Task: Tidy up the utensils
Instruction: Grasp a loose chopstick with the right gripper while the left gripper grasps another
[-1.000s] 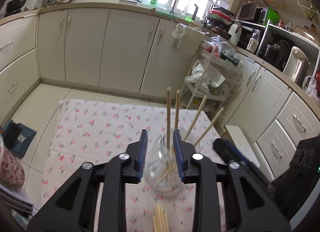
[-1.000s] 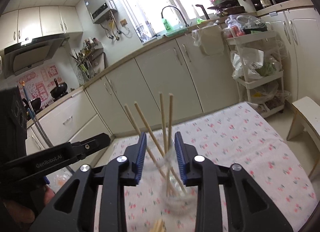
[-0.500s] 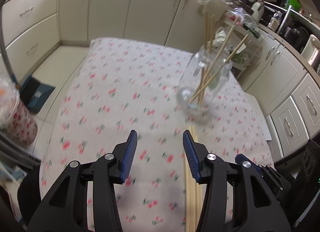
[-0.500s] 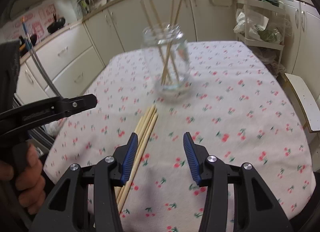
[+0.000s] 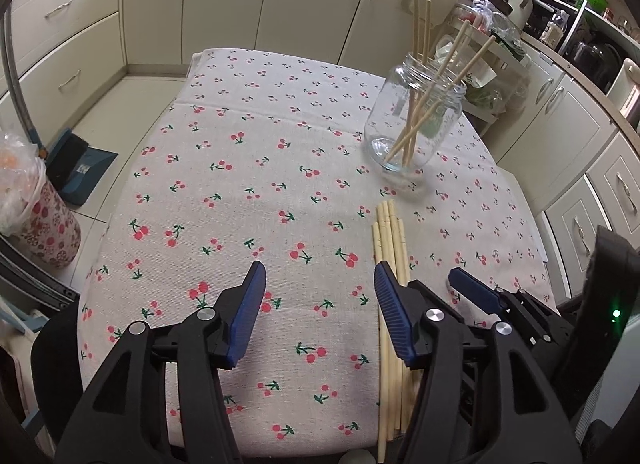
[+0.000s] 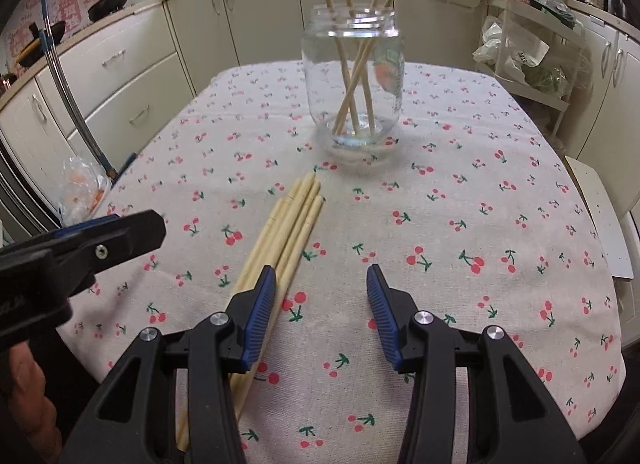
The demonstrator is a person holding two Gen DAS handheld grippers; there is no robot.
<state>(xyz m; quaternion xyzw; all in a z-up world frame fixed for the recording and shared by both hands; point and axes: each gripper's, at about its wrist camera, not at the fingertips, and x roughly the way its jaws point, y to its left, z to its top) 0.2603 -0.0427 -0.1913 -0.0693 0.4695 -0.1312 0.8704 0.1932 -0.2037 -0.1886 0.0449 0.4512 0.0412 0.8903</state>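
Hovering over the desk [image 5: 224,167], both grippers (left [image 5: 318,318], right [image 6: 320,314]) have fingers apart, empty; loose chopsticks [image 6: 290,223] lie before the jar [image 6: 354,79] holding four.

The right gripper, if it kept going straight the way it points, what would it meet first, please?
Probably the glass jar holding chopsticks; the right gripper is open, only tablecloth lies between, and depth is uncertain.
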